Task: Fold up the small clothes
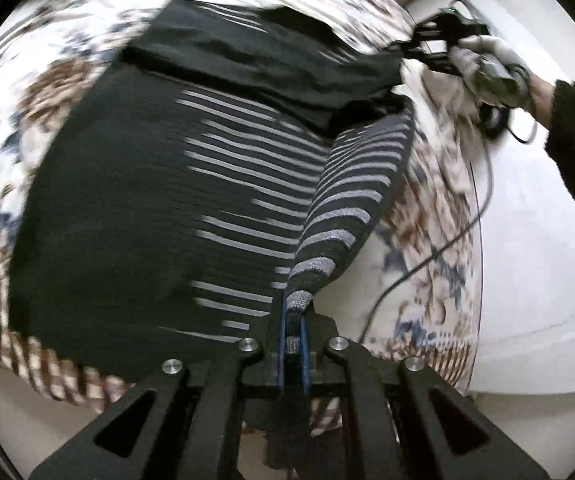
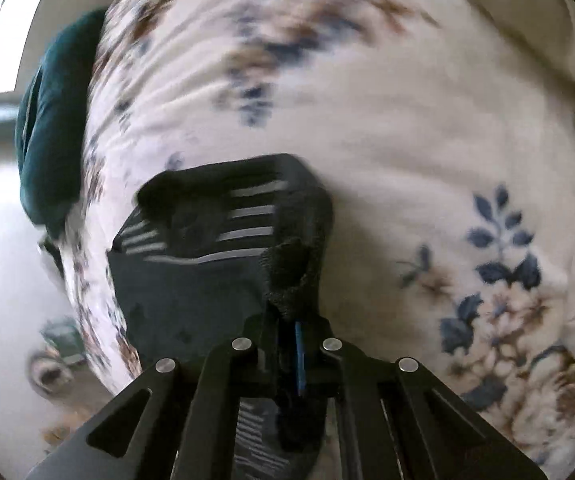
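A black knit garment with grey stripes point(image 1: 159, 200) hangs stretched over a floral blanket point(image 1: 51, 92). My left gripper point(image 1: 294, 320) is shut on its striped edge, which rises from the jaws. In the left wrist view my right gripper point(image 1: 427, 46), held by a gloved hand, pinches the garment's far corner at the upper right. In the right wrist view my right gripper point(image 2: 293, 320) is shut on a black fold of the same garment point(image 2: 215, 248), which bunches just ahead of the jaws over the blanket point(image 2: 387, 140).
A dark teal cushion or cloth point(image 2: 51, 128) lies at the blanket's left edge. A black cable point(image 1: 439, 252) trails down from the right gripper. A white surface point(image 1: 535, 264) lies to the right of the blanket. The views are motion-blurred.
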Demonstrator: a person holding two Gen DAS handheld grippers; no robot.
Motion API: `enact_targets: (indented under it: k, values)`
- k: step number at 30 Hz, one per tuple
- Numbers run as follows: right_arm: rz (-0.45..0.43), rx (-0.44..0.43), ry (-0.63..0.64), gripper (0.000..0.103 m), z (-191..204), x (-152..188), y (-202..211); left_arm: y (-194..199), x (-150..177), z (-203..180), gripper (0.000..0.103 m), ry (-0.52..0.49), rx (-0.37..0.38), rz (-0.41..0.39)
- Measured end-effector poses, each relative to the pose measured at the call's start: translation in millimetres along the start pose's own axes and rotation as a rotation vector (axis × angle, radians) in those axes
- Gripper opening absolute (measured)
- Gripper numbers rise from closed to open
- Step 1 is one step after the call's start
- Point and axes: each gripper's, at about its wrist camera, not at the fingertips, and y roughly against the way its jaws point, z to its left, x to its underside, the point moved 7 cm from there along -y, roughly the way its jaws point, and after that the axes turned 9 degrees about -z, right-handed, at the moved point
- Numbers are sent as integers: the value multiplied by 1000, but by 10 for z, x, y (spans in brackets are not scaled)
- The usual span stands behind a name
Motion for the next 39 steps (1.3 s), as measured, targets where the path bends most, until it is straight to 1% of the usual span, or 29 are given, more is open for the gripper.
enact_targets:
  k: [3, 4, 7, 8, 10, 12, 14, 18, 20, 22, 23, 24, 25, 26, 27, 28, 29, 31, 32, 33, 34, 35, 36, 38, 39]
  values:
    - [-2, 49, 111, 5, 671, -67, 62, 149, -76, 421, 4, 92, 5, -24]
    - [-4, 65, 144, 5, 960, -81, 18, 209, -108, 615, 4, 138, 7, -33]
    - [-2, 88, 195, 5, 1592, -70, -154, 293, -154, 1086, 4, 240, 15, -46]
    - [4, 94, 222, 5, 1901, -48, -302, 306, -166, 1276, 4, 271, 12, -49]
    - [15, 115, 262, 5, 2358, 17, -605, 299, -173, 1548, 4, 322, 12, -46]
    - [32, 140, 302, 5, 2694, 88, -920, 278, -160, 1803, 4, 368, 16, -40]
    - [46, 191, 341, 5, 3033, 168, -1294, 248, -140, 2079, 4, 409, 24, -28]
    - [79, 272, 385, 5, 3366, 329, -1937, 138, -88, 2523, 4, 458, 24, 1]
    - [86, 304, 380, 5, 3411, 395, -2143, 54, -62, 2679, 4, 478, 36, 22]
    - [96, 317, 360, 6, 3446, 450, -2331, -45, 8, 2857, 6, 505, 41, 67]
    - [111, 309, 335, 9, 3433, 479, -2400, -66, 53, 2947, 8, 526, 46, 87]
    - [118, 295, 311, 17, 3415, 501, -2409, -77, 93, 3033, 11, 552, 67, 109]
    - [131, 271, 282, 25, 3398, 542, -2396, -30, 119, 3084, 15, 562, 71, 116]
    - [151, 212, 242, 41, 3372, 648, -2318, 25, 134, 3135, 27, 561, 71, 114]
    - [155, 180, 229, 53, 3348, 735, -2231, 76, 139, 3163, 42, 553, 76, 108]
    - [155, 159, 229, 57, 3312, 839, -2123, 135, 135, 3189, 49, 541, 86, 103]
    - [156, 143, 247, 58, 3260, 992, -1980, 174, 134, 3206, 55, 534, 86, 105]
    - [160, 137, 293, 59, 3077, 1380, -1682, 184, 123, 3206, 55, 516, 88, 123]
    - [171, 161, 310, 60, 2865, 1701, -1507, 165, 110, 3185, 55, 500, 88, 135]
    - [183, 178, 314, 60, 2689, 1928, -1410, 139, 85, 3134, 55, 470, 86, 143]
    - [207, 203, 306, 60, 2428, 2273, -1300, 95, 66, 3099, 55, 444, 79, 152]
    - [228, 224, 297, 60, 2257, 2499, -1258, 35, 46, 3043, 55, 413, 78, 169]
    - [268, 253, 273, 60, 1973, 2881, -1210, -21, 34, 2976, 55, 381, 78, 187]
    - [362, 266, 176, 60, 1459, 3608, -1177, -108, 60, 2883, 53, 328, 54, 207]
    - [396, 264, 128, 60, 1294, 3874, -1184, -157, 82, 2834, 43, 300, 38, 217]
